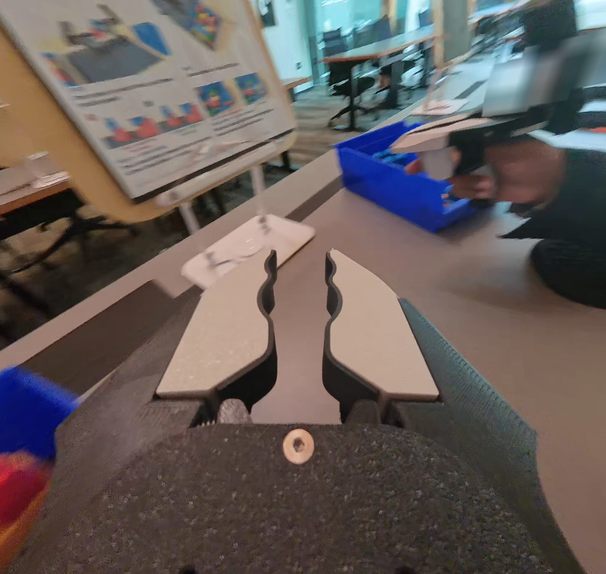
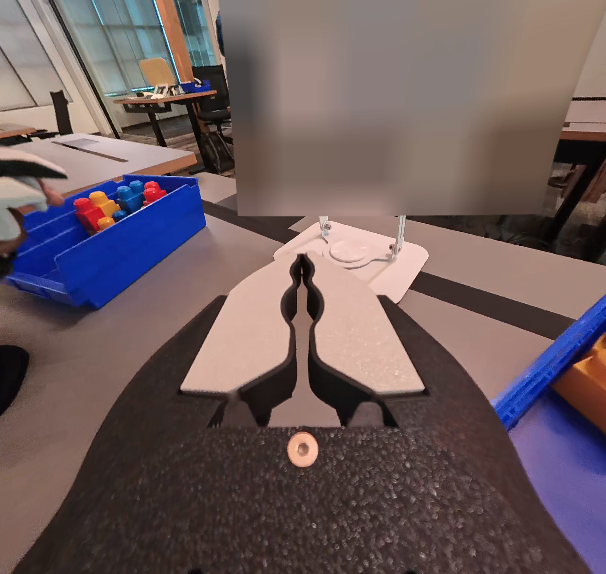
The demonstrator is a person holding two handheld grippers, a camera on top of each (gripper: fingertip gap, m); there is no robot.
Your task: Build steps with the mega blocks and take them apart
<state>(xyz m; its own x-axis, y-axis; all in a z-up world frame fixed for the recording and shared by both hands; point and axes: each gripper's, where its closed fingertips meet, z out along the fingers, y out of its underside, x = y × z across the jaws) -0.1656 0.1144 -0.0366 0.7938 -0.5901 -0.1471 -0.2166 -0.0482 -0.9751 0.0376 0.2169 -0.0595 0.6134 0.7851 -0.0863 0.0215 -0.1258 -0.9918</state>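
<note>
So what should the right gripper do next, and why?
Probably open up and swing left toward the blue bin. The right gripper is shut on nothing, pointing at the white stand base, while the mega blocks sit in that bin.

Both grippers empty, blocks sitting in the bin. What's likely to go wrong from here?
1. The right gripper has its jaws shut and empty. Unless they open before reaching the mega blocks in the blue bin, they will probably shove blocks rather than grasp one.
2. It and the open left gripper both point at the white sign-stand base. A forward push could knock the sign.
3. The left wrist view is motion-blurred, so a fast swing may clip the bin wall.
</note>
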